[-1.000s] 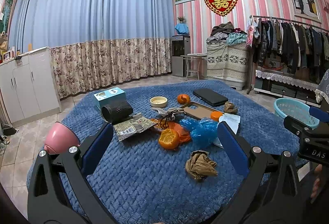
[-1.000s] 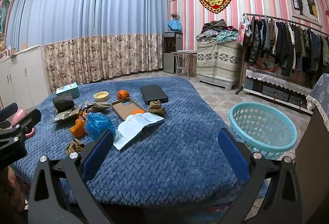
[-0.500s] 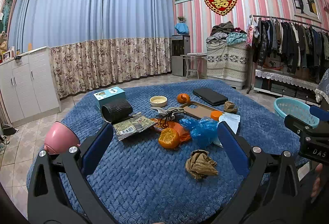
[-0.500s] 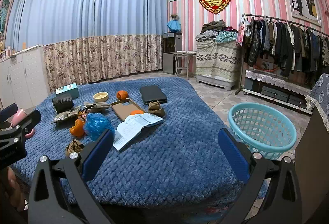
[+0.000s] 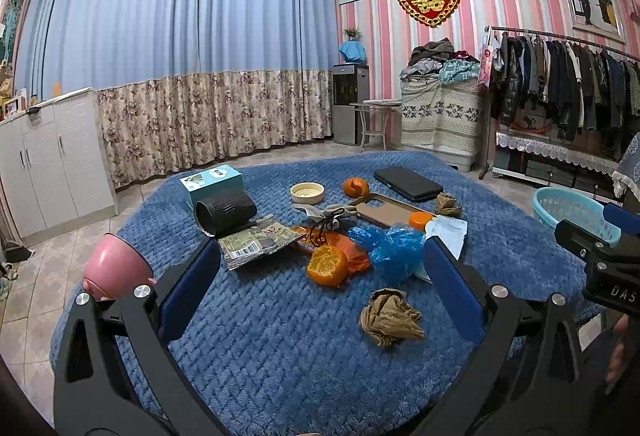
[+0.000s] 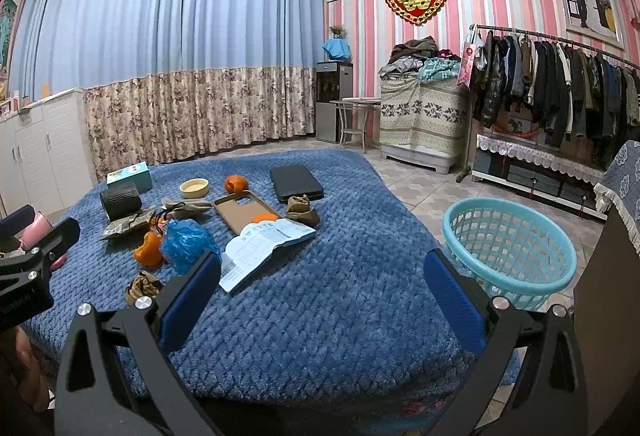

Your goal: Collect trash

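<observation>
Hovering above the near edge of the blue blanket-covered table [image 5: 280, 348], you hold the left gripper [image 5: 320, 276] with its jaws wide apart and nothing between them, and the right gripper [image 6: 322, 290] equally spread and empty, which reads as a survey pose before the first pick. Take the peeled orange [image 5: 328, 265] as your landmark: the trash clusters around it because it was evidently dropped in one heap. The crumpled brown paper wad [image 5: 390, 318] lies nearer to you than the orange and slightly to its right, apart from it; it is a rough ball with no clear long axis, so any approach angle should do. The blue plastic bag [image 5: 394, 246] sits just beside the orange on the right, touching its orange wrapper. The flattened snack packet [image 5: 256, 242] lies left of the orange, its long axis running left to right with the barcode end toward you, partly tucked under the black ribbed cup [image 5: 226, 212], which lies on its side with its mouth pointing left and toward you. A second brown wad [image 6: 303, 210] rests beyond the orange, near the phone case [image 6: 240, 212]. The light blue basket [image 6: 508, 248] stands on the floor far to the right of the orange, off the table, on your right gripper's side, presumably as the bin.
</observation>
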Demonstrator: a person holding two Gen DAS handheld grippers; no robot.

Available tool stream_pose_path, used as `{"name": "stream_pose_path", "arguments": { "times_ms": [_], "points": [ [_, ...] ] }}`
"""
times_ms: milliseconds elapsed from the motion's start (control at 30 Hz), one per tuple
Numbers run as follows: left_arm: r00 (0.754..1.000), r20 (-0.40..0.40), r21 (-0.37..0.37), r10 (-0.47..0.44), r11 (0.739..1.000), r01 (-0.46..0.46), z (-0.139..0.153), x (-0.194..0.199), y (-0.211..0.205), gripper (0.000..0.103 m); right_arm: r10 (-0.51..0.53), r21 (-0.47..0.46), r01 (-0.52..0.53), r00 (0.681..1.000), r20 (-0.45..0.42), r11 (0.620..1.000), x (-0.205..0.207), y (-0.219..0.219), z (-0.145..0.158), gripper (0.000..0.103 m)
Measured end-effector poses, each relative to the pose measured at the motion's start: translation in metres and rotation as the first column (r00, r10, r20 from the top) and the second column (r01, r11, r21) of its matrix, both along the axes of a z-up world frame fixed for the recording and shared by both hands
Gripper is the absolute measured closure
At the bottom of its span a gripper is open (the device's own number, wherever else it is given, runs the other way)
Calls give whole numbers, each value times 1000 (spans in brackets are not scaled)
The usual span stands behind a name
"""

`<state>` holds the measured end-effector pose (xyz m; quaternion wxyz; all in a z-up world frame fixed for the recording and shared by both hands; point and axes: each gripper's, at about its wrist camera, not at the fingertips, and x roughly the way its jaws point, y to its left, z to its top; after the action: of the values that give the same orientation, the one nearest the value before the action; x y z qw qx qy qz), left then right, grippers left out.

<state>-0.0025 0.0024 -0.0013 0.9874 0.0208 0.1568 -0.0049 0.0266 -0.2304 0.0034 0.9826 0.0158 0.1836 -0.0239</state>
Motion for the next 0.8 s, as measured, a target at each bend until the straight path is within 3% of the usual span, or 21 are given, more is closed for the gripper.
{"name": "stream_pose_path", "arguments": {
  "times_ms": [800],
  "points": [
    [1000,-23,7,-15,1000,15,-6,3,-5,5,-2,-14,2,1000,8,1000,0,0,-2,4]
  ]
}}
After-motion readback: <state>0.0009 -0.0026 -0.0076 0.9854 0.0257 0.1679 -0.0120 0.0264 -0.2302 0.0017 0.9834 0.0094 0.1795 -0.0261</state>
